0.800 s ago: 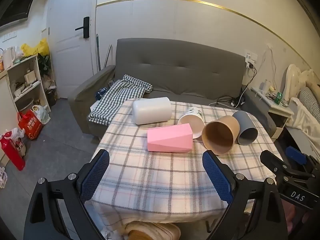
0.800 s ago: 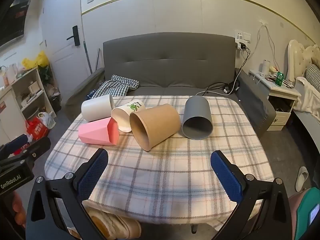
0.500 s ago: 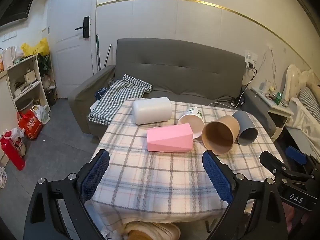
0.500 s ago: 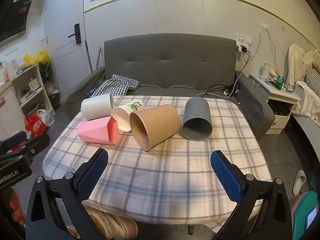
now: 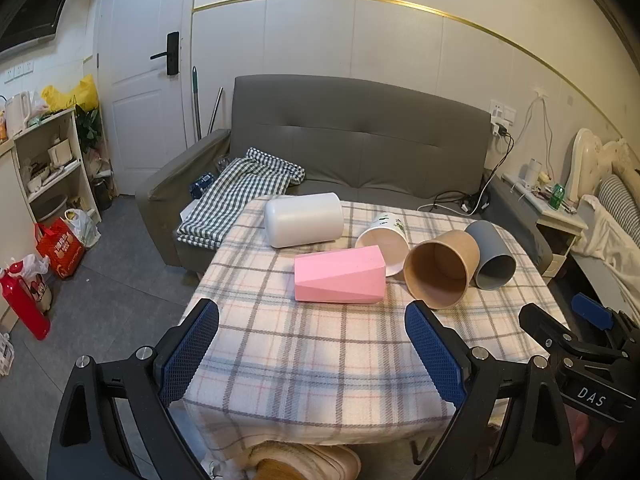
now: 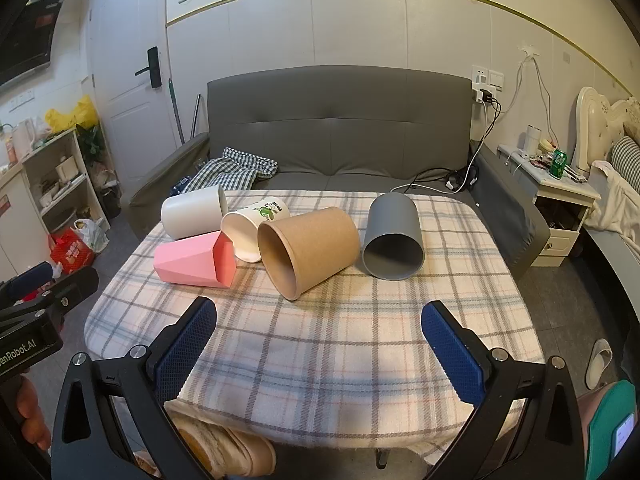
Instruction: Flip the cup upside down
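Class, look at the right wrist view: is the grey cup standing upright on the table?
No, the grey cup lies on its side on the checked tablecloth, its open mouth facing the camera.

Your cups on the checked cloth, by colour

You have five cups: matte white [image 6: 192, 216], faceted pink [image 6: 196, 262], white with green print [image 6: 256, 224], kraft brown [image 6: 310, 250] and grey [image 6: 394, 236], on a tablecloth [image 6: 320, 344] plaid in cream, grey and pale pink. The sofa [image 6: 340, 120] is dark grey; your finger pads [image 6: 186, 348] are blue.

We hold our left gripper [image 5: 312, 354] and right gripper [image 6: 320, 354] level, side by side, jaws spread wide, gripping nothing.
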Motion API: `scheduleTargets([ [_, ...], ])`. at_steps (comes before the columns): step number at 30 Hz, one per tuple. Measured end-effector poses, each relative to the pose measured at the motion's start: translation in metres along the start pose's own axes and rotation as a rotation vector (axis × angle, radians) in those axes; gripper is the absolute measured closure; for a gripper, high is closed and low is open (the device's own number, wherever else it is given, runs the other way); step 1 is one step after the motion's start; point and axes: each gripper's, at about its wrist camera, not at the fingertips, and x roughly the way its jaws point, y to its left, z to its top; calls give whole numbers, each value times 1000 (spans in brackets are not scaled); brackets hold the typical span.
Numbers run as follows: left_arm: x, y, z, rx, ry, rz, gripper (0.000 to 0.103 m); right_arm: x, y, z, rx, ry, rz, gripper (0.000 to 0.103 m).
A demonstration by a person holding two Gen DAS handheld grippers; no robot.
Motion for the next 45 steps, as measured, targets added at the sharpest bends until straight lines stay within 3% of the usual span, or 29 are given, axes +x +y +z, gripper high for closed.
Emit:
scheduleTargets([
  [45, 2, 0, -1, 2, 3, 3, 6, 6, -6, 3, 0, 9, -2, 0],
])
